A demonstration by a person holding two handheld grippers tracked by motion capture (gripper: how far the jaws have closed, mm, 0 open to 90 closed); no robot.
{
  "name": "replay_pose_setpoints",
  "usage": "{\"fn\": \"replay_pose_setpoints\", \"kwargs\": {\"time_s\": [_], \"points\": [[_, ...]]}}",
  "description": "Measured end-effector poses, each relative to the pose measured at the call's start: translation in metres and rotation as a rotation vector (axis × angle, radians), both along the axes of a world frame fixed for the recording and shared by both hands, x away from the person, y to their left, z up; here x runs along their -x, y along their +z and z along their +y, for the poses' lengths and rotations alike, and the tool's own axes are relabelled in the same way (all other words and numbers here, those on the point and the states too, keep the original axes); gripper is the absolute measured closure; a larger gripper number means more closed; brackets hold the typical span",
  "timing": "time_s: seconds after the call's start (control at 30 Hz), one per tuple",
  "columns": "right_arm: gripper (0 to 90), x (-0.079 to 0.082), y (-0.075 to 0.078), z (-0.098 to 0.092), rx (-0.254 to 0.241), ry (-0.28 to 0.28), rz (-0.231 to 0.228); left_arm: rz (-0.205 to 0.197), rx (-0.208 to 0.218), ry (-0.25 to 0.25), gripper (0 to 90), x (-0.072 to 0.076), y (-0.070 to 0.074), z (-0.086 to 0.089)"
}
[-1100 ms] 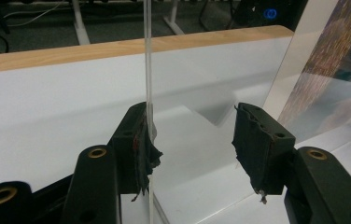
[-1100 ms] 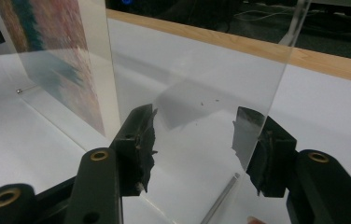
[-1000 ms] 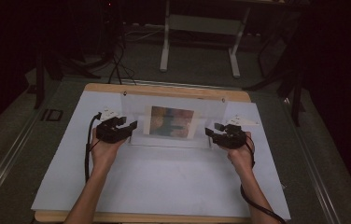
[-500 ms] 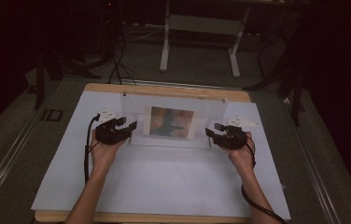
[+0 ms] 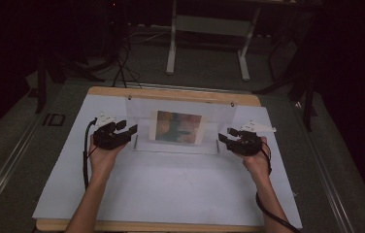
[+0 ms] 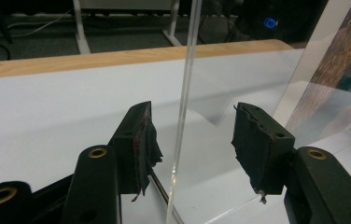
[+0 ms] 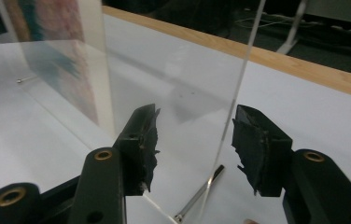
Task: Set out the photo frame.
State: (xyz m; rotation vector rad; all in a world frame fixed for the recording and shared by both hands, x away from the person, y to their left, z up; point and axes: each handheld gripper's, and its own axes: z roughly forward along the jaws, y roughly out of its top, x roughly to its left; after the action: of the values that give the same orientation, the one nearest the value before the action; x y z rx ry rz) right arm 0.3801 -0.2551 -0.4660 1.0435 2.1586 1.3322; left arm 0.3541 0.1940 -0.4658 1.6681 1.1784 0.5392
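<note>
Straddling each side edge of the upright clear acrylic picture frame (image 5: 178, 127), standing mid-tabletop (image 5: 171, 194), left gripper (image 5: 128, 132) and right gripper (image 5: 223, 139) hold jaws wide, not yet pressing; right's just closing slightly for a balanced lift.

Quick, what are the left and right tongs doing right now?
Left tongs: open, astride the left edge of the clear picture frame, pads not touching.
Right tongs: open, just been closing, astride the frame's right edge, not gripping.
</note>
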Motion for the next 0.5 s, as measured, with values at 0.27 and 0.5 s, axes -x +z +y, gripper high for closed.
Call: {"fn": "replay_pose_setpoints", "kwargs": {"time_s": [0.27,0.5], "points": [[49.2,0.002,0.004,-0.005,-0.006,0.01,0.0,-0.024,0.018,0.014,48.9,0.004,0.008,0.01],[49.2,0.003,0.009,-0.018,-0.018,0.013,0.003,-0.036,0.043,0.054,49.0,0.006,0.013,0.026]]}}
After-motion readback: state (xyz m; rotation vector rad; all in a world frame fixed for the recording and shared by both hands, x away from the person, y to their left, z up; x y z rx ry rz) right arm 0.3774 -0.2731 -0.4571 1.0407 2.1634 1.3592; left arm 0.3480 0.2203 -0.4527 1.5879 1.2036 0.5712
